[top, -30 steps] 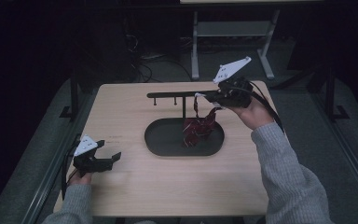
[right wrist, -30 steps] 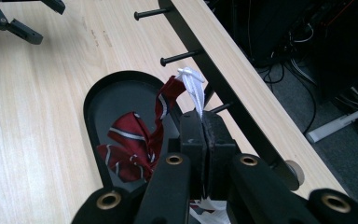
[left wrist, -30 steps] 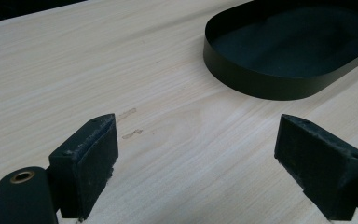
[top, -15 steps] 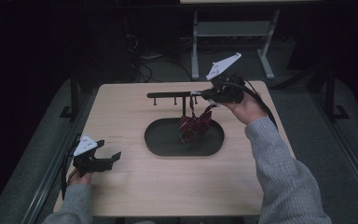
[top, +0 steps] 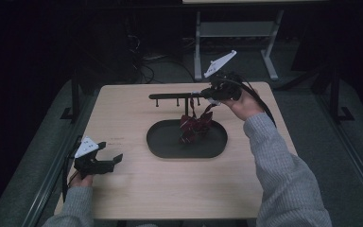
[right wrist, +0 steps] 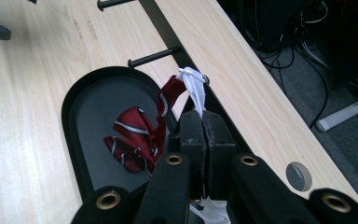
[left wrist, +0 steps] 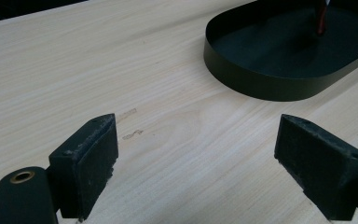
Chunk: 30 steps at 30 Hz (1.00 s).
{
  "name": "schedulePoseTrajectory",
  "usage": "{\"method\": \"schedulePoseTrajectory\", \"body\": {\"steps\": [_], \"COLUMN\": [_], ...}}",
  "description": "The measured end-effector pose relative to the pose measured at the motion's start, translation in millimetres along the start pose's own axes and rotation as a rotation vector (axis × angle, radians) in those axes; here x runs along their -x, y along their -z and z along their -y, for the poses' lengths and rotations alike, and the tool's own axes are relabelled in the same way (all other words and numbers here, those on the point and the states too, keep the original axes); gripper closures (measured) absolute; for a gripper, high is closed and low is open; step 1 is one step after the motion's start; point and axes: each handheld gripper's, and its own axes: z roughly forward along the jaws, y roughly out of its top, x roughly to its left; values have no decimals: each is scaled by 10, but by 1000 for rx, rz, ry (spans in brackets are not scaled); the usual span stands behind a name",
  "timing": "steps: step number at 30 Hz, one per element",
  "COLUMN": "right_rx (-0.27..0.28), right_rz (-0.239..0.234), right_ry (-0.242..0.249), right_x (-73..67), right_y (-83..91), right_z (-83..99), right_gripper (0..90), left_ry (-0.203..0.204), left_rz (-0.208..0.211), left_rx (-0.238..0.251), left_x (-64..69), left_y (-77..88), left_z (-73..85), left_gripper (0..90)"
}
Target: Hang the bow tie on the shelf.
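Dim, dark surroundings; sharp close-ups

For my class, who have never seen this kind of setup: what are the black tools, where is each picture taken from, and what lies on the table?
A person holds hand-held tongs in each hand. The high view looks down on the wooden table; the other two cameras ride on the tongs. On the table stand a black oval tray and a black peg rack. The right tongs are shut on a white strap tied to a dark red striped tie, which hangs down into the tray. The left tongs are open, over bare wood.
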Motion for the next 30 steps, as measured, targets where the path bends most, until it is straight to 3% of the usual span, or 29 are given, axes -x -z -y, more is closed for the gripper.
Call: {"method": "schedulePoseTrajectory", "body": {"steps": [19, 30], "right_rx": [-70, -51], "right_rz": [-17, -13], "right_ry": [-65, -66], "right_x": [157, 165], "right_y": [-264, -235], "right_z": [106, 171], "right_gripper": [875, 816], "left_ry": [3, -1], "left_rz": [3, 6], "left_rx": [0, -8], "left_x": [3, 12], "left_y": [-6, -10], "left_z": [0, -5], "left_gripper": [130, 130]}}
